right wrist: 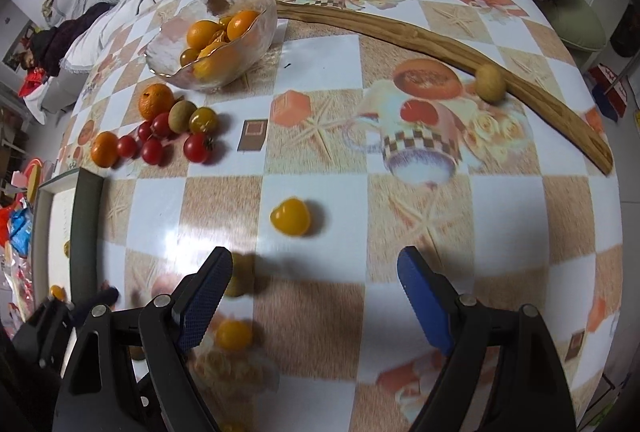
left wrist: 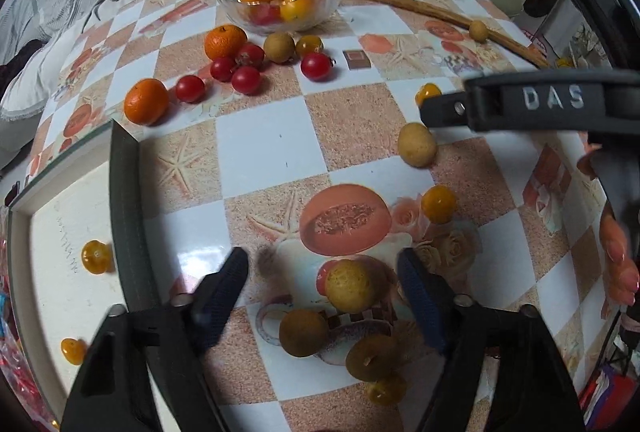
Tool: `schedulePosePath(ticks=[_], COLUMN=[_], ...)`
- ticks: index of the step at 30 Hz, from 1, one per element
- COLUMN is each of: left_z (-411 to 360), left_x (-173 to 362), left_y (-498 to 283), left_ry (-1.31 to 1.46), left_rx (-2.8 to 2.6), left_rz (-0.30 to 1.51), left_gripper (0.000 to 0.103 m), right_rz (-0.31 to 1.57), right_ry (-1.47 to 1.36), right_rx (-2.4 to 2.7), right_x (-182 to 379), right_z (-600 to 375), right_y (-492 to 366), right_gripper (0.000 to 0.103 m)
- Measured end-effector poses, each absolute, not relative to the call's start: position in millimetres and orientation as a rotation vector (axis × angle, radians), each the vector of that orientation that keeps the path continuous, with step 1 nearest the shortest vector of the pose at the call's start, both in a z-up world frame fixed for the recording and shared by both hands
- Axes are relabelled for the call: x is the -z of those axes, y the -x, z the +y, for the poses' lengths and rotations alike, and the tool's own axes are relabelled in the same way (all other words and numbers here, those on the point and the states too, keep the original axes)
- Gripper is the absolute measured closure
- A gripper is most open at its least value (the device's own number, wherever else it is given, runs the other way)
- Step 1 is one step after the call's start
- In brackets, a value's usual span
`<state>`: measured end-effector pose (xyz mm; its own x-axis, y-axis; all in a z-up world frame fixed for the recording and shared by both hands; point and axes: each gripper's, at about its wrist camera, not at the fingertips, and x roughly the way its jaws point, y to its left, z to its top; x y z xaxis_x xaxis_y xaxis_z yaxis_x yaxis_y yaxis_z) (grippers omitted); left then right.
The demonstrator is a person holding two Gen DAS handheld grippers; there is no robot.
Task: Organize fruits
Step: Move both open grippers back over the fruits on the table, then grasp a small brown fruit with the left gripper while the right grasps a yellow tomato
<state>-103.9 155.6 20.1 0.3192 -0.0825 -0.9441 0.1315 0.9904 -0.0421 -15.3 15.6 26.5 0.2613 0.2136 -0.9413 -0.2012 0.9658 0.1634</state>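
The left claw is held open, pointing down, with a small tan fruit between its pads but not yet pressed. It lies on the desk. Light, round and smooth, it is judged likely to roll; its widest middle should be taken gently. The right claw is open and empty.

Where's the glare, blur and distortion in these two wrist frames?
Left wrist: glare patch on the table by the left gripper, strong fisheye bending of the tray, the brown fruit between the fingers fairly sharp. Right wrist: glare below the yellow tomato, motion smear on the cloth print near the right gripper, bowl curved by the lens.
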Motion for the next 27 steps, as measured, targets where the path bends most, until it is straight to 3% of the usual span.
schedulePosePath(ticks=[5,8,12,15,27], left_z=[149.5,146.4,141.8,139.3,169.7], left_x=[-13.5,-13.6,-15.7,-18.1,-40.6], left_y=[103.1,104.1,106.5,107.9,106.2], left_ry=[-0.067,-0.070,-0.063,-0.054,0.150], left_rx=[0.113,0.110,0.114,0.125,0.135], left_rz=[1.251,1.251,1.250,1.240,1.218], left_gripper=[0.031,0.037,0.051,0.075,0.076], right_rz=[1.269,1.247,1.223,1.221,1.251], right_ry=[0.036,0.124,0.201,0.188,-0.012], right_rx=[-0.287,-0.278,-0.266,-0.331,-0.406], right_x=[-19.1,-19.5,-20.5,-23.4,-38.5], right_z=[26.8,36.6,39.9,41.4,14.9], right_y=[4.6,5.9,9.3,11.3,37.8], right_gripper=[0.019,0.031,0.055,0.082,0.082])
